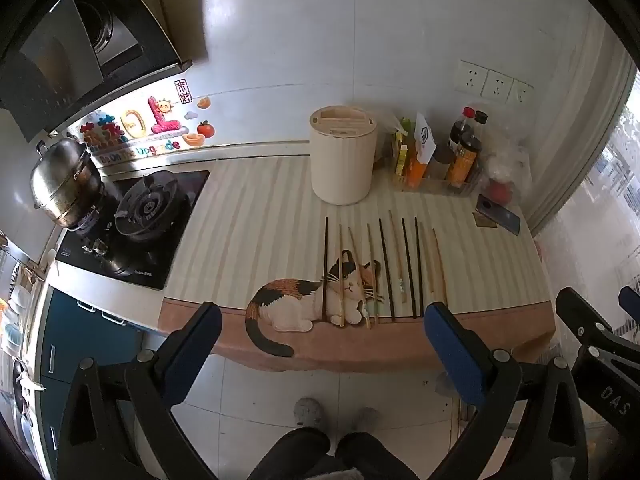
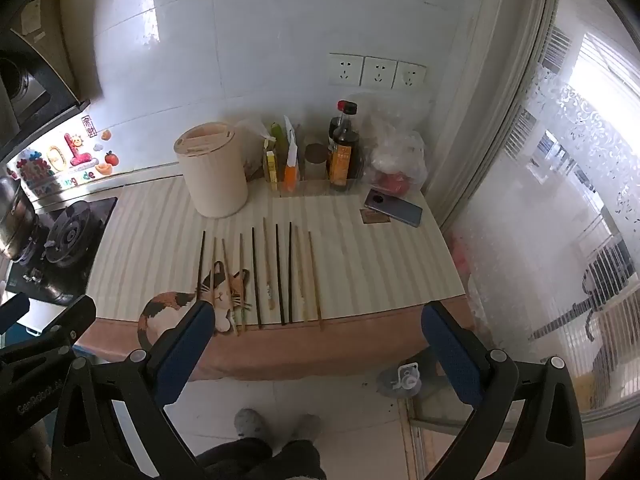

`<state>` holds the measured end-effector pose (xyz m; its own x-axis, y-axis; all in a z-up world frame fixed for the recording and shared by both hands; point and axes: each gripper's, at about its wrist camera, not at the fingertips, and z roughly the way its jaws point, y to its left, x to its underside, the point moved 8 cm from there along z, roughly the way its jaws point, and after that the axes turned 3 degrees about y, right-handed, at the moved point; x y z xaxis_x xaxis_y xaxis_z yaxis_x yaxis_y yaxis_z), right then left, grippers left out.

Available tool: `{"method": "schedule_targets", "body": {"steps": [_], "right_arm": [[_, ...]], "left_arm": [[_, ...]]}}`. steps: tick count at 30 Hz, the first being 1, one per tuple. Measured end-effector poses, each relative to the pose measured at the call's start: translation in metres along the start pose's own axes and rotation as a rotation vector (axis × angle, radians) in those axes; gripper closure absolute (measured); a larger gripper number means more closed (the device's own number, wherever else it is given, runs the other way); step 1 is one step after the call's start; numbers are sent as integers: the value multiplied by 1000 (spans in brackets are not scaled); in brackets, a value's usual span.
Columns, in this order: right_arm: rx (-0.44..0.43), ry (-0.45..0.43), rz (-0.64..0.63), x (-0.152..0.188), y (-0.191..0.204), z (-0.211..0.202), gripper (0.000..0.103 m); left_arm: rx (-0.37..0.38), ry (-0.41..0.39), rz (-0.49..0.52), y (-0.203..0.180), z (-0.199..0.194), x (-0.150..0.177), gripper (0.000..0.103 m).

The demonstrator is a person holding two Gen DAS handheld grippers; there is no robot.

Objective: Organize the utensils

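Both my claws hang spread wide and empty, short of the counter edge, with the sorting not yet begun.

My left gripper (image 1: 320, 332) and right gripper (image 2: 316, 332) hold nothing, tilted down toward the cream holder (image 1: 343, 155), which I take as my landmark. The chopsticks (image 1: 384, 268) lie in a loose row on the striped mat (image 1: 248, 232), on my side of the holder and slightly to its right, the leftmost few crossing the printed cat (image 1: 308, 300). Each stick's long axis runs from the near mat edge toward the holder and wall, roughly parallel, dark and pale ones mixed. I judge this the approach step: next I must drop one claw over a single stick, jaws set across its length, and pinch it without disturbing its close neighbours.
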<state>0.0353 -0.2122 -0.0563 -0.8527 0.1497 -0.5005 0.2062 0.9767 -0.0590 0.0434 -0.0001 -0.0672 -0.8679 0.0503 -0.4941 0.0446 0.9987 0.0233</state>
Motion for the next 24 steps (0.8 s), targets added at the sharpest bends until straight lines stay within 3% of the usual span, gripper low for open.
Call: {"method": "schedule_targets", "body": {"steps": [24], "right_arm": [[8,0,-17,-4,2,4,0]], "left_arm": [[0,-8,0,-5,2,-5,0]]}}
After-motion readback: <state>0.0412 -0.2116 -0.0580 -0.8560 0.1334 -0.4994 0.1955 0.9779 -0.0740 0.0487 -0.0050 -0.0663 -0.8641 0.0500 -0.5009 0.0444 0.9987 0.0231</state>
